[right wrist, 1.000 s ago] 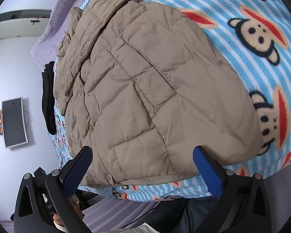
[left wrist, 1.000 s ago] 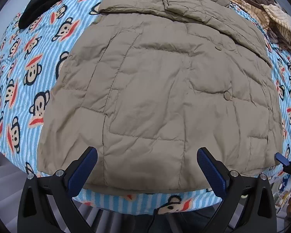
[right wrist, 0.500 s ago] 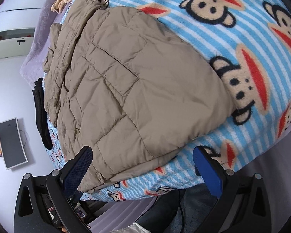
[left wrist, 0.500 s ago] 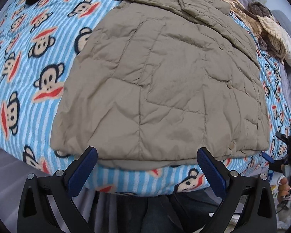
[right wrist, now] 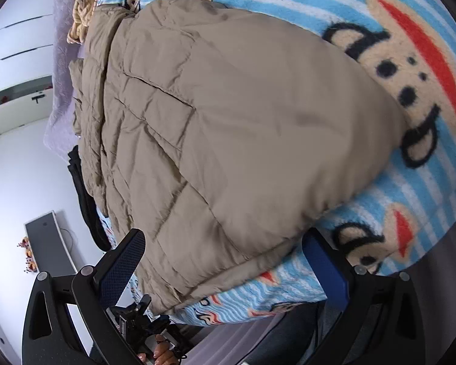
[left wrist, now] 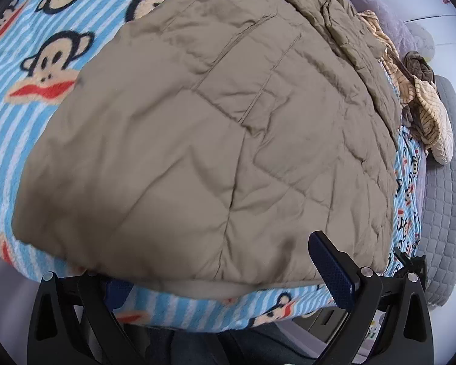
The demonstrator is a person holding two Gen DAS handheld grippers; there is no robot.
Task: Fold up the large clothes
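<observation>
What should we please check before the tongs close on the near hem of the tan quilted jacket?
1. Left tongs open: ok, both blue pads are wide apart.
2. Right tongs open: ok, wide apart.
3. Tan quilted jacket hem between the pads: ok in both views, the hem edge sits across each gap.
4. Only jacket in the bite: cannot tell, the blue striped monkey-print blanket lies directly under the hem and may be caught.
5. Jacket lying flat: ok, only shallow wrinkles show.
6. Fold path free: not ok, the striped beige garment lies bunched beside the jacket's far end.
</observation>
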